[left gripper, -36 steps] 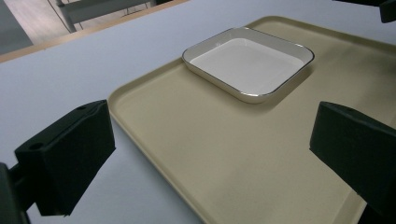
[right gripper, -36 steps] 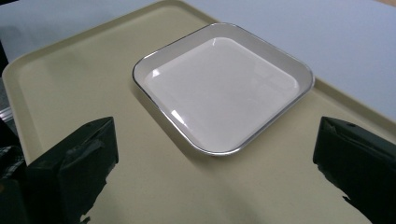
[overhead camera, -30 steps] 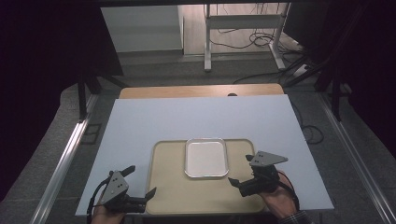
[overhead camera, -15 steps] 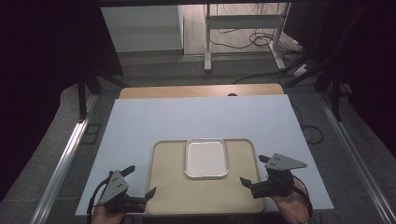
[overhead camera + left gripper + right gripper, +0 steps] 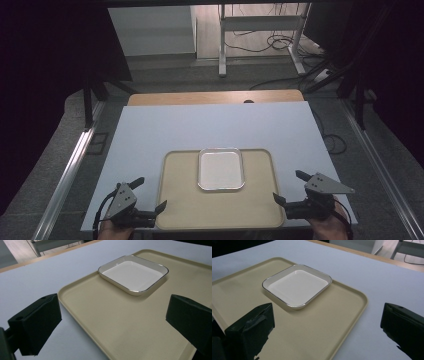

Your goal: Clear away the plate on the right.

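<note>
Your right tool (image 5: 291, 188) has drawn back from the tray (image 5: 220, 210): a second ago it sat over the tray's right edge, reaching toward the dish (image 5: 221, 169), and now it has pulled out to the near right corner, off the tray and over the bare counter (image 5: 210, 125). Its jaws stand wide apart with nothing between them; in the right gripper view they frame the tray's (image 5: 342, 322) corner, with the dish (image 5: 297, 285) further ahead.

Your left tool (image 5: 148, 195) has not moved. It waits at the tray's near left corner, jaws also spread wide and empty, and in the left gripper view they straddle the tray's (image 5: 120, 325) left rim, with the dish (image 5: 133, 275) beyond.

The dish sits flat and empty on the far middle of the tray, touched by neither tool.

With both tools now flanking the tray's near corners, it looks as though you have finished placing the dish, or are set to take the tray by its edges.
</note>
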Tool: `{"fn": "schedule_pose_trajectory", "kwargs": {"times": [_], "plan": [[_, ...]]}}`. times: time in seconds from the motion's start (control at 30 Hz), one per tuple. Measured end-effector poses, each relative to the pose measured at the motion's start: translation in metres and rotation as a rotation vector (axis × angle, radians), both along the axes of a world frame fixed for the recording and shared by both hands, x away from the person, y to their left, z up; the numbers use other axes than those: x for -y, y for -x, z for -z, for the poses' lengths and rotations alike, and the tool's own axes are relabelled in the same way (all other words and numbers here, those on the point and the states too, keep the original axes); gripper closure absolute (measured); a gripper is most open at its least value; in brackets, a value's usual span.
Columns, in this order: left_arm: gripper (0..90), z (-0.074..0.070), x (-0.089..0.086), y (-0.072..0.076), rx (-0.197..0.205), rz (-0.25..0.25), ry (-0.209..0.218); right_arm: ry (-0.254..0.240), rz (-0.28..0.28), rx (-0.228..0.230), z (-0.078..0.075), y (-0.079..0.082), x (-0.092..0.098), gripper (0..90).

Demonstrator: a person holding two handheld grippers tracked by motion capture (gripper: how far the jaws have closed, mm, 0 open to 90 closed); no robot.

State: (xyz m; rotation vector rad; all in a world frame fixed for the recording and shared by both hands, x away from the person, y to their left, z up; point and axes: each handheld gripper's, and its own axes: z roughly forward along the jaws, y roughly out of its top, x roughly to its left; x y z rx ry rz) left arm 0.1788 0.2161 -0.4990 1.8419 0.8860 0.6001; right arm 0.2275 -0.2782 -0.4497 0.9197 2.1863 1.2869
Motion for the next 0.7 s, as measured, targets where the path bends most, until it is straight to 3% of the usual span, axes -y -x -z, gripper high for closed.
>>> {"fn": "schedule_pose_trajectory", "kwargs": {"times": [0.3, 0.57, 0.7], "plan": [[0.0, 0.0, 0.0, 0.0, -0.003, -0.001, 0.006, -0.021, 0.062, 0.007, 0.003, 0.016, 0.024, 0.0], [0.0, 0.0, -0.001, 0.0, -0.004, -0.003, 0.013, -0.049, 0.098, -0.051, 0.016, 0.026, 0.04, 0.0], [0.0, 0.0, 0.001, -0.001, -0.007, -0.001, 0.008, -0.052, 0.1, -0.051, 0.016, 0.026, 0.042, 0.0]]}}
